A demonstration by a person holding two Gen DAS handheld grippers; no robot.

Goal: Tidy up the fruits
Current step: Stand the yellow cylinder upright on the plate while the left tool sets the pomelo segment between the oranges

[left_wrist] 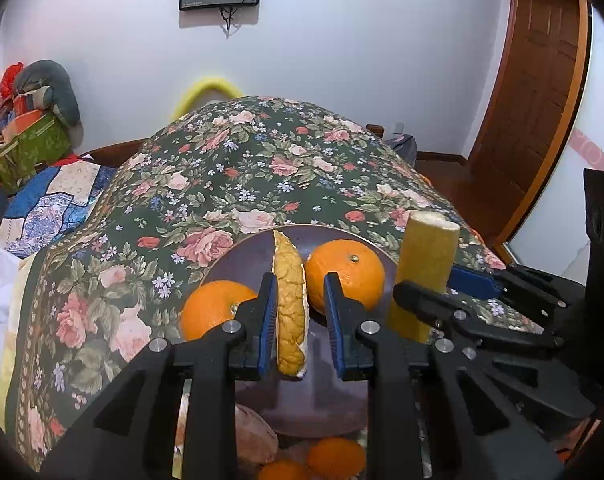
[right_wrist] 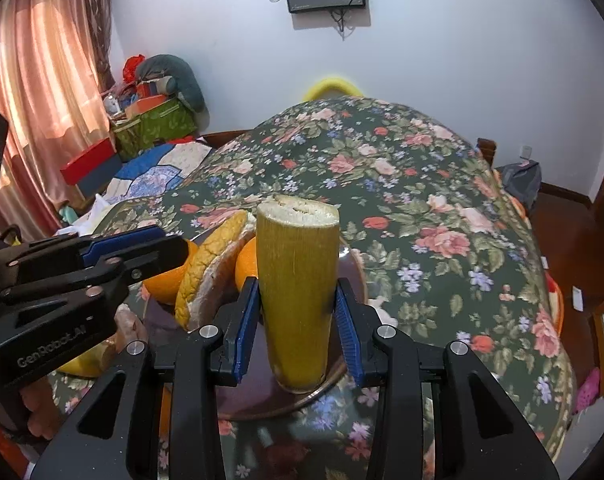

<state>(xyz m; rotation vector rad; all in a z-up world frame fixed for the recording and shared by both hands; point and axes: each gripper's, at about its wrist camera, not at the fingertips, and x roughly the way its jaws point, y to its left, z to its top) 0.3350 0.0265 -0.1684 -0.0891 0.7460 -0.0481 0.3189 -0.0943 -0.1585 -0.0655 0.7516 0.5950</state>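
Over the plate (left_wrist: 238,256), the left claw (left_wrist: 300,320) gapes around bumpy yellow peel (left_wrist: 290,304); right claw (right_wrist: 298,328) clamps a cut green-yellow stalk (right_wrist: 298,280); two oranges (left_wrist: 345,272) behind.

Each gripper consisted of black plastic arms with triangular cut-outs and round silver screws at the joints. The left gripper (left_wrist: 300,316) and the right gripper (right_wrist: 298,320) both carried two fingers faced with blue ribbed pads (right_wrist: 246,326). White lettering reading "GenRobot.AI" was printed on the side of the left gripper's black body, seen from the right wrist view.
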